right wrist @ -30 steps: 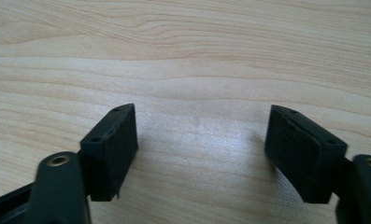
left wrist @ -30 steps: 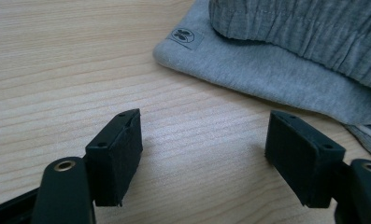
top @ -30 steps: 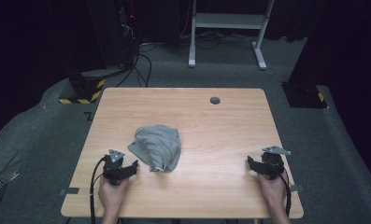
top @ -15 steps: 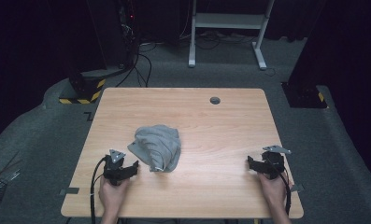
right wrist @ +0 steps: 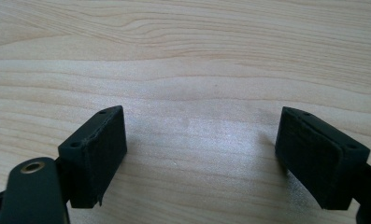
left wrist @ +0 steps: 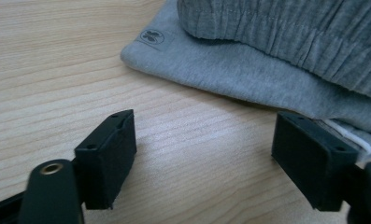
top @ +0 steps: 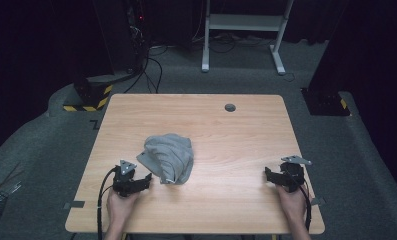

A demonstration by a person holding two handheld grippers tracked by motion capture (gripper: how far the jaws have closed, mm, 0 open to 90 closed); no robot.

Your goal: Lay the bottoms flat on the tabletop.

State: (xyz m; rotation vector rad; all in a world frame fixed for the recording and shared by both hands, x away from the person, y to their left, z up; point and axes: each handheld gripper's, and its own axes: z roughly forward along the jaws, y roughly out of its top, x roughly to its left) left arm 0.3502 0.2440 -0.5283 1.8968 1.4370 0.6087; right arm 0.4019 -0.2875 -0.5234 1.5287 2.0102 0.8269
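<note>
— What surrounds the wooden table (top: 136, 115)?
— Grey carpet (top: 46, 135), a white metal stand (top: 246, 22) behind, yellow-and-black striped bases (top: 86, 102) (left and right), cables (top: 146, 70) trailing. A small dark disc (top: 230, 107) sits near the table's far edge.

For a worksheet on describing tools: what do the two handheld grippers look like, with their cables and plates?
Both are black. The left gripper and right gripper each carry a grey three-cornered plate on top and trail a black cable back along the forearm. Each has two blocky black jaws with small screw holes. No sleeves show at the wrists.
</note>
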